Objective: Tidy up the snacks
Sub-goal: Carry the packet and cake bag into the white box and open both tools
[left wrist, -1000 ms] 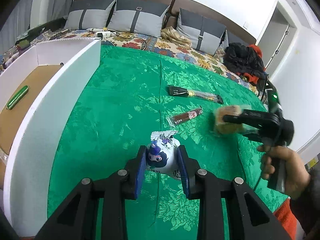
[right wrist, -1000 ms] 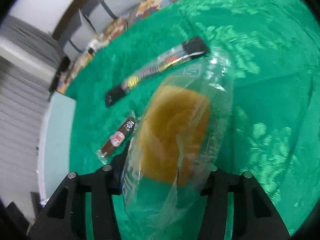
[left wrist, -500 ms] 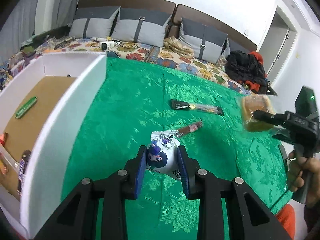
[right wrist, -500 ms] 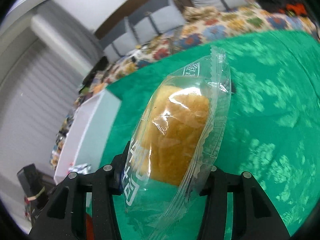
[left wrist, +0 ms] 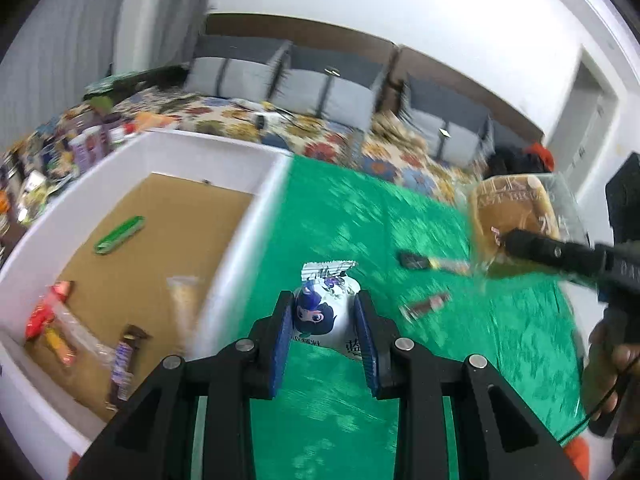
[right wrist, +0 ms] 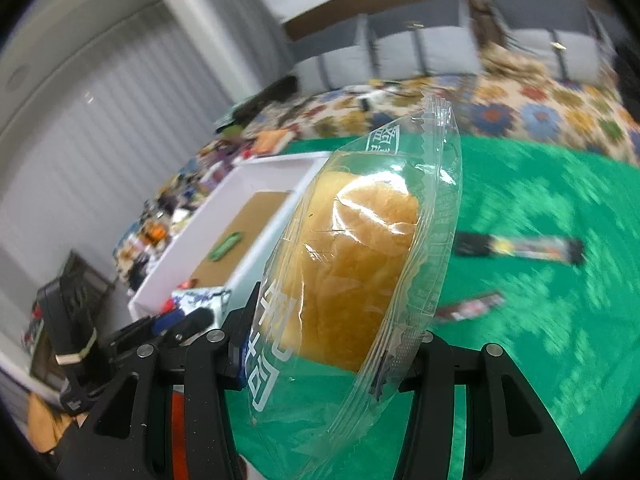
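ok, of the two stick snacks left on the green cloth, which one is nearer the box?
The long black stick pack, lying farther up the green cloth. The short brown-red stick lies closer to the grippers, farther from the white box.

Left gripper (left wrist: 323,322): black frame, blue pads, pointing downward, jaws clamped on a small white packet with a blue cartoon face (left wrist: 322,316). Right gripper (right wrist: 326,350): black, jaws closed on a clear-wrapped golden bread roll (right wrist: 352,264), carried in a hand (left wrist: 610,364) gripping its handle.
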{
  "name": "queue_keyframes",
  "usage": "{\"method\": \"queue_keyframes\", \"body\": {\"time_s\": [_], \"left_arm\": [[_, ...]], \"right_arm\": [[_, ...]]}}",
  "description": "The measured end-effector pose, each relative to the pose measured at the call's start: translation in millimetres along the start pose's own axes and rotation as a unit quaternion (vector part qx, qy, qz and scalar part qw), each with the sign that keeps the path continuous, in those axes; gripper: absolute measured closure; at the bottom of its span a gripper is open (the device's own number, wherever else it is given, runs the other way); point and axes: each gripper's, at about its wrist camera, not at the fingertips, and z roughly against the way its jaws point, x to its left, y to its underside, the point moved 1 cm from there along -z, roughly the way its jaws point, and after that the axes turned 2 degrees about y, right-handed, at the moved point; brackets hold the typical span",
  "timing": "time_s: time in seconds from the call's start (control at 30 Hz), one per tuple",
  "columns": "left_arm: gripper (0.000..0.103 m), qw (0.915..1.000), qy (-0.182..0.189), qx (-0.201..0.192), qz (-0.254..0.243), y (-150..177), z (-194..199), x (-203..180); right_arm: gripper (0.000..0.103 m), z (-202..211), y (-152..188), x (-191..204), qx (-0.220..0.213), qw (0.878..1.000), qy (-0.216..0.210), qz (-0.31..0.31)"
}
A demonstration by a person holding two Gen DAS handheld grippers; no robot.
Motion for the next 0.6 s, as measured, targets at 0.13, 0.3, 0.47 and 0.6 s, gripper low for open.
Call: {"method": "queue_keyframes", "body": {"time_s": [0.13, 0.3, 0.47, 0.6], "left_arm": [[0.073, 0.9974, -0.06, -0.021, 0.032, -16.3, 24.1, 71.7], [0.061, 0.9897, -0.122, -0.001, 0.075, -14.9, 29.2, 146.7], [0.022, 0.9773, -0.179, -0.015, 0.113, -3.3, 45.4, 197.0], [0.02, 0.9745, -0.173, -0.033, 0.14, 4.3, 56.7, 203.1]], "right_arm": [[0.051, -43.6, -26.6, 77.6, 0.022, 0.997, -0.049, 0.06], [0.022, -114.7, -47.7, 163.3, 0.073, 0.988, -0.092, 0.105], [0.021, -111.4, -67.3, 183.4, 0.062, 0.989, -0.091, 0.097], [0.017, -66.0, -70.3, 179.0, -0.02, 0.989, -0.05, 0.136]]}}
